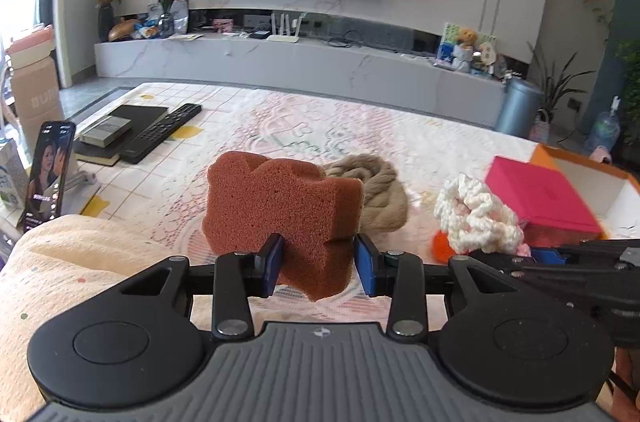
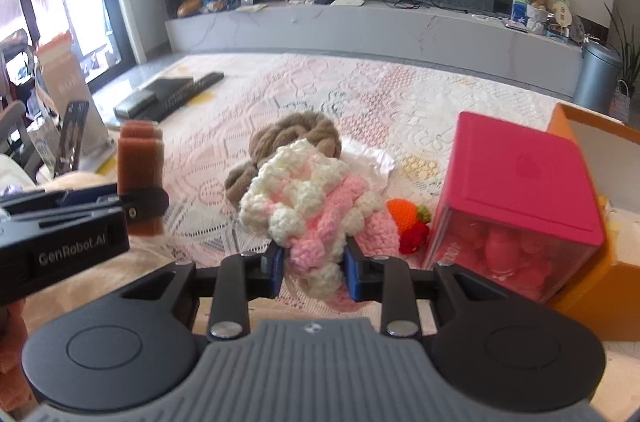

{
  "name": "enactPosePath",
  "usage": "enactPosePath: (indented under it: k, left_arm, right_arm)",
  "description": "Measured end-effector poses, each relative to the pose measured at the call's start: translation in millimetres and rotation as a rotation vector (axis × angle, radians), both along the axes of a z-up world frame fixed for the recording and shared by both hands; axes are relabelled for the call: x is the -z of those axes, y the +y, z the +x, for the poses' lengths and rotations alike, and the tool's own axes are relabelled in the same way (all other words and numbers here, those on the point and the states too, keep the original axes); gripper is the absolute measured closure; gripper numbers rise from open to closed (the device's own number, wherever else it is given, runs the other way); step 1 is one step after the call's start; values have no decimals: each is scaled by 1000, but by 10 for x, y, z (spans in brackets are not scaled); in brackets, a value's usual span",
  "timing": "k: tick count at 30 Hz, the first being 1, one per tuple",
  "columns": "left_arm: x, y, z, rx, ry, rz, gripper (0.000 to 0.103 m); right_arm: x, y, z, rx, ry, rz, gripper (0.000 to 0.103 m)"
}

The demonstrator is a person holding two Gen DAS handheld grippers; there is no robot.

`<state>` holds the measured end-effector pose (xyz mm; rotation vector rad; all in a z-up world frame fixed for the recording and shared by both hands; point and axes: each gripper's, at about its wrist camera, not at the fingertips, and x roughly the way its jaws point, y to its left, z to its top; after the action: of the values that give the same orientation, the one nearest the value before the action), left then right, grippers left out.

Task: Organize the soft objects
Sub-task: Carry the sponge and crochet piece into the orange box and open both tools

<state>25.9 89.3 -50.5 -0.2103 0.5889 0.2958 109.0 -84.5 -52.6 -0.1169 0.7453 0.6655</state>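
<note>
My left gripper is shut on a brown sponge and holds it above the lace tablecloth; it also shows in the right wrist view. My right gripper is shut on a white and pink chunky knit piece, which also shows in the left wrist view. A beige yarn skein lies on the cloth behind both. A small orange and red knit toy lies to the right of the knit piece.
A pink-lidded box stands at the right, against an open orange box. A phone on a stand, a remote and books sit at the left. A peach towel lies near left.
</note>
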Motion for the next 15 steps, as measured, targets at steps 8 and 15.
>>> enactPosePath:
  k: [8,15]
  left_arm:
    - [-287,-304,44,160,-80,-44,59]
    - [-544,-643,342,334,-140,-91,59]
  right_arm:
    - [-366,-536,82,90,6,83,74]
    - [-646,-1062,291,194,-20,75,74]
